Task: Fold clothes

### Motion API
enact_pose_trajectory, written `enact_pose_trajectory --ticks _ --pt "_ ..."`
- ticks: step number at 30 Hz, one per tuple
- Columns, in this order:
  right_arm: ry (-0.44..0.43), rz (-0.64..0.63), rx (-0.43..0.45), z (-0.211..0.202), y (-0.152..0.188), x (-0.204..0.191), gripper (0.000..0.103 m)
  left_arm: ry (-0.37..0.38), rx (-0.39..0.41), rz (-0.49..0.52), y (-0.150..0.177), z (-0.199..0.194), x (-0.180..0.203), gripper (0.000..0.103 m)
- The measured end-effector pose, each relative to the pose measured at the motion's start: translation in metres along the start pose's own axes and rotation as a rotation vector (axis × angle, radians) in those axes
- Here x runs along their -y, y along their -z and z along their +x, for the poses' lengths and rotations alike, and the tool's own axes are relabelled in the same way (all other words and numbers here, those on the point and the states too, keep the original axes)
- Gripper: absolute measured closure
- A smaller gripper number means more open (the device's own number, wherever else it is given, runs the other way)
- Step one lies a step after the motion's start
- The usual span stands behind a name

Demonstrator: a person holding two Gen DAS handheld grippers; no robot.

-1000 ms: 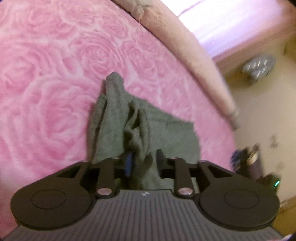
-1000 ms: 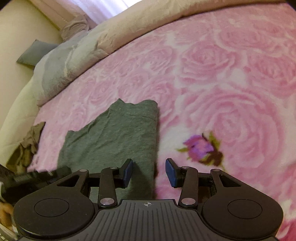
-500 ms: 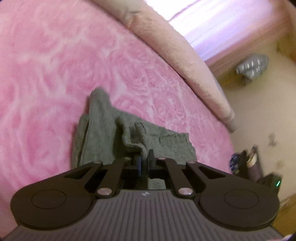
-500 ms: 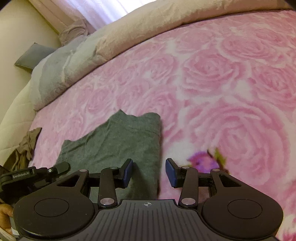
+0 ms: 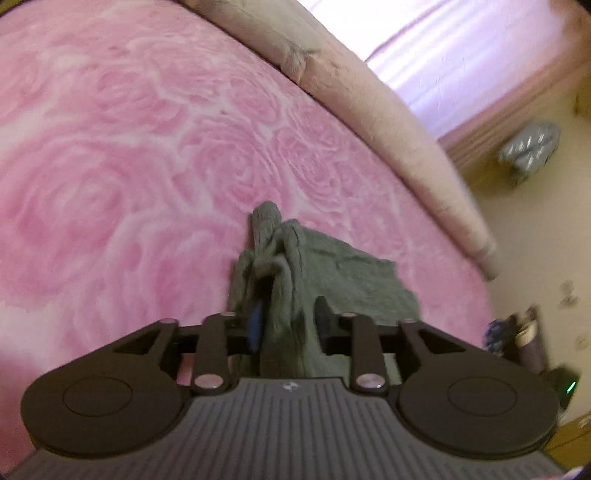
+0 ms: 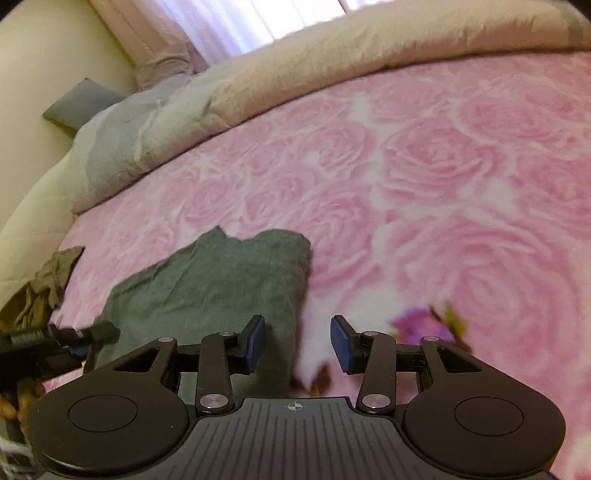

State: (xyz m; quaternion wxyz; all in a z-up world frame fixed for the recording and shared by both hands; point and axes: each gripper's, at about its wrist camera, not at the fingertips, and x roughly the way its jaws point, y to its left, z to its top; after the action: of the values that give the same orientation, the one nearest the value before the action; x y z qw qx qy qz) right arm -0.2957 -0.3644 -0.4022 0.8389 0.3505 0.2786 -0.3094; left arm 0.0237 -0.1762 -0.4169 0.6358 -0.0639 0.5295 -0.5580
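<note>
The left hand-held gripper [image 5: 288, 325] has its jaws parted, a bunched fold of the grey-green garment [image 5: 332, 269] lying loosely between them. The right hand-held gripper [image 6: 297, 343] is spread wide and empty over the garment's [image 6: 218, 277] near edge. The garment lies on the bed's pink rose-patterned blanket [image 6: 424, 177], with a beige duvet [image 6: 332, 62] beyond.

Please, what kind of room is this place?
Most likely a bedroom. A pink rose-patterned blanket covers a wide bed, a beige duvet is bunched along its far edge, and a curtained window stands behind. A grey garment lies on the blanket.
</note>
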Motion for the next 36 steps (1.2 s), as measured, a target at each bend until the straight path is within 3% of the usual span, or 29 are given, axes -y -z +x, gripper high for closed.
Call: enact_pose_trajectory --ticks 4,5,6,7,11,15,18,22,26,30,36 --pt "0.019 -0.135 0.108 -0.061 0.039 -0.012 0.059 0.006 -0.004 -0.045 0.043 -0.049 -0.006 0.073" --pt "0.016 -0.160 0.127 -0.076 0.052 -0.016 0.055 0.006 -0.001 -0.059 0.054 -0.061 -0.007 0.069" --pt "0.013 -0.182 0.142 -0.090 0.066 -0.020 0.032 0.006 0.002 -0.084 0.066 -0.072 -0.010 0.066" --pt "0.008 -0.208 0.158 -0.102 0.079 -0.026 0.022 0.008 0.006 -0.117 0.079 -0.081 -0.013 0.066" --pt "-0.008 -0.333 0.193 -0.135 0.129 -0.059 0.022 0.009 0.031 -0.240 0.118 -0.104 -0.020 0.066" --pt "0.064 -0.522 0.195 -0.135 0.162 -0.095 0.023 0.008 0.057 -0.288 0.126 -0.107 -0.019 0.066" --pt "0.120 -0.633 0.202 -0.127 0.175 -0.112 0.034 0.005 0.075 -0.320 0.131 -0.109 -0.017 0.067" --pt "0.115 -0.614 0.204 -0.124 0.175 -0.111 0.034 -0.002 0.139 -0.253 0.126 -0.132 -0.003 0.067" --pt "0.120 -0.609 0.200 -0.118 0.173 -0.107 0.034 -0.008 0.096 -0.201 0.122 -0.126 0.003 0.067" --pt "0.133 -0.630 0.192 -0.113 0.176 -0.108 0.034 -0.030 0.035 -0.244 0.130 -0.105 -0.007 0.068" --pt "0.149 -0.641 0.178 -0.107 0.180 -0.104 0.034 0.017 0.036 -0.290 0.134 -0.107 -0.007 0.068"
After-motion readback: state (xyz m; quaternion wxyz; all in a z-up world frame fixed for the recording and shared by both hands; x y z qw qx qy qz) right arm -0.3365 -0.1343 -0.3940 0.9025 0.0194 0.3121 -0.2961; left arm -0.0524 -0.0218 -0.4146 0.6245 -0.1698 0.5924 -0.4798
